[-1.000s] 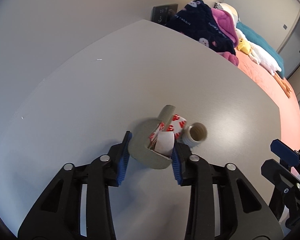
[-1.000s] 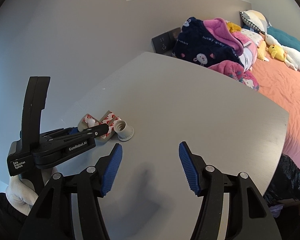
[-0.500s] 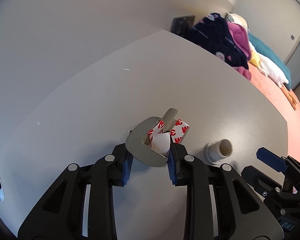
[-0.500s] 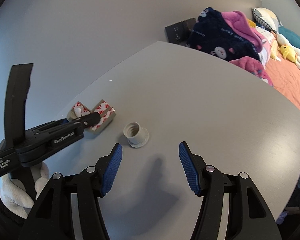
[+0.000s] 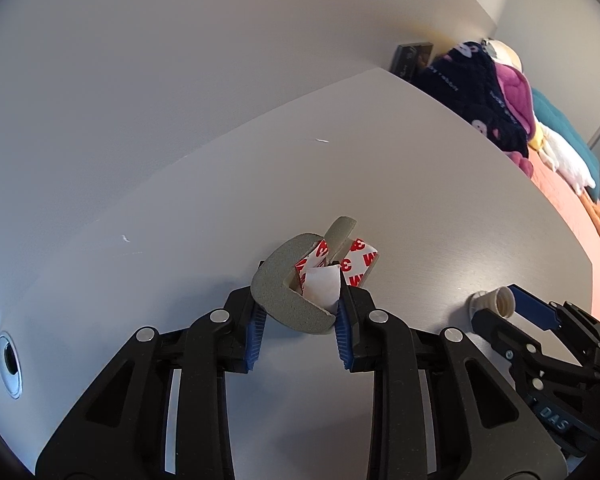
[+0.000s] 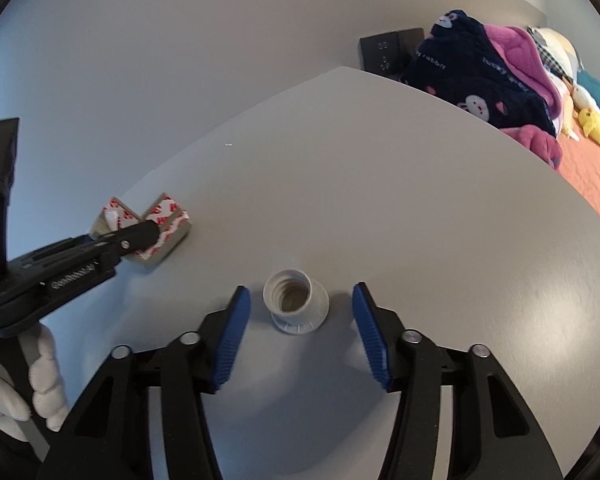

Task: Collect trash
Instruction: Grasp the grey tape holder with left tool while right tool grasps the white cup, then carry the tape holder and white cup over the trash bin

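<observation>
On the grey table [image 6: 420, 240]:
Left gripper [image 5: 300, 320]: you clench the foam corner guard [image 5: 295, 300], just beside its wall-side edge.
Right gripper [image 6: 300, 322]: your jaws, just narrowing, straddle the white lamp socket [image 6: 295, 300], untouched.
Risk: an off-centre squeeze tips it.

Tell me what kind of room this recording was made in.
Most likely a bedroom: a bed with an orange cover beside the grey table, fleece clothing and plush toys heaped on it, a wall socket panel behind.
</observation>
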`<state>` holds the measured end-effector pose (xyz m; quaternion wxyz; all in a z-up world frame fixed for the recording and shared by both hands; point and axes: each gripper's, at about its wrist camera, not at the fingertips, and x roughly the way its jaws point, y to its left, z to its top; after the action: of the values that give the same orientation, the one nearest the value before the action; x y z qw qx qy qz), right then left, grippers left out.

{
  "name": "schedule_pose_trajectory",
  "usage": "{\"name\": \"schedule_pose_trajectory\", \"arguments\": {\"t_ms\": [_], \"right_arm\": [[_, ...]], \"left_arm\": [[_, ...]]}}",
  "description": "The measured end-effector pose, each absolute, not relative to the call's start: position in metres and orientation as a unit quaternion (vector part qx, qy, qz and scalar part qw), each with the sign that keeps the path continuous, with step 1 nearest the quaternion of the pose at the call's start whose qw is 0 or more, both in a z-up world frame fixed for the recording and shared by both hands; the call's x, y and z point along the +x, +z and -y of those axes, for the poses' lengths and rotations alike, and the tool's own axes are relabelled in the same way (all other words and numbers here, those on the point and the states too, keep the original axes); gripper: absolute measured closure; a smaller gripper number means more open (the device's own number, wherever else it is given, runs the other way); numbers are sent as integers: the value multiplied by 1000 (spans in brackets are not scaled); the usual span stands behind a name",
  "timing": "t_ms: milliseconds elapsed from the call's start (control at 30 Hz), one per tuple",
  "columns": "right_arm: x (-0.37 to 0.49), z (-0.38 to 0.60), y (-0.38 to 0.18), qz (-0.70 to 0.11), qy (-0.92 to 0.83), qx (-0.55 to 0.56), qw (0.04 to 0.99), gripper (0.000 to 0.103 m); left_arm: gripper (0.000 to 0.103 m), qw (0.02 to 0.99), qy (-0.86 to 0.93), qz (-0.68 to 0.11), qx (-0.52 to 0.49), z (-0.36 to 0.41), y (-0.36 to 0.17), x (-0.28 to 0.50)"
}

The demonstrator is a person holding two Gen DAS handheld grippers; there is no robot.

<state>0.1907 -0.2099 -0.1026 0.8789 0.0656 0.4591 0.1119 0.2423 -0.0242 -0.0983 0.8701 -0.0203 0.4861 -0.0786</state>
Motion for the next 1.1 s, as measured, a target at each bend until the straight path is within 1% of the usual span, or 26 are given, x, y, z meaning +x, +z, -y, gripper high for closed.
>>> {"name": "schedule_pose_trajectory", "arguments": {"t_ms": [33, 67, 400, 1100], "right_arm": [[191, 208, -103, -458, 110, 59, 880, 69], [191, 208, -103, -458, 110, 55, 880, 72], [177, 219, -82, -440, 112, 68, 888, 72], [127, 256, -37, -409, 108, 98, 901, 72]], "left_arm": [[74, 870, -78, -486, -21, 24, -98, 243], [74, 870, -77, -487, -22, 23, -98, 243], [74, 873, -87, -480, -19, 33, -90, 238], [74, 880, -134, -456, 10, 82, -48, 197]]}}
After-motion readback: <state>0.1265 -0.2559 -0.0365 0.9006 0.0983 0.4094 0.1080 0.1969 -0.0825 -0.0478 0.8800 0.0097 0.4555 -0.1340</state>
